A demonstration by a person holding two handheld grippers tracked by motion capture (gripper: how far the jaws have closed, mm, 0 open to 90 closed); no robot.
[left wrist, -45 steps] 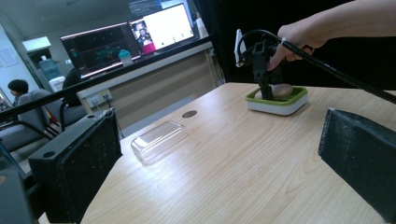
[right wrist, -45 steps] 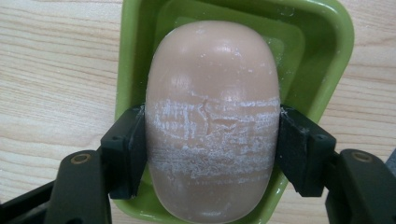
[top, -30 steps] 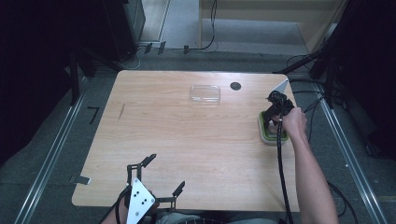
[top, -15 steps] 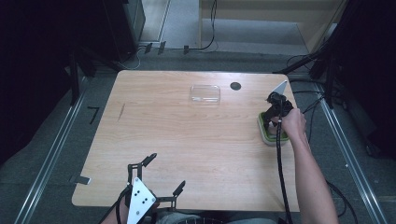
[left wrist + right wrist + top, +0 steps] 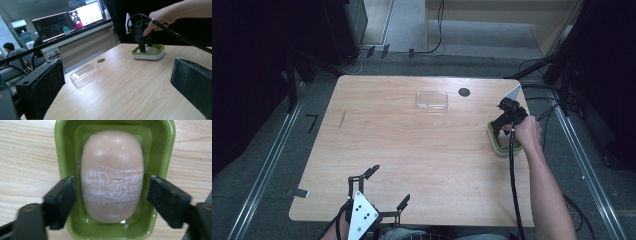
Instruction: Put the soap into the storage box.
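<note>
The right gripper (image 5: 111, 202) points down into the green soap dish (image 5: 62, 145). Its fingers (image 5: 60, 200) have just been opening and now flank the soap bar (image 5: 112, 175), apart from it. The left gripper (image 5: 377, 192) hangs spread over the surface (image 5: 412, 150), holding nothing.

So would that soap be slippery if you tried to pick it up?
Probably. The smooth, rounded peach bar of soap looks glossy, and there seems to be wetness in the green soap dish, so it may slide. The right gripper's fingers have just been opening either side of it. It looks solid, not floppy.
</note>
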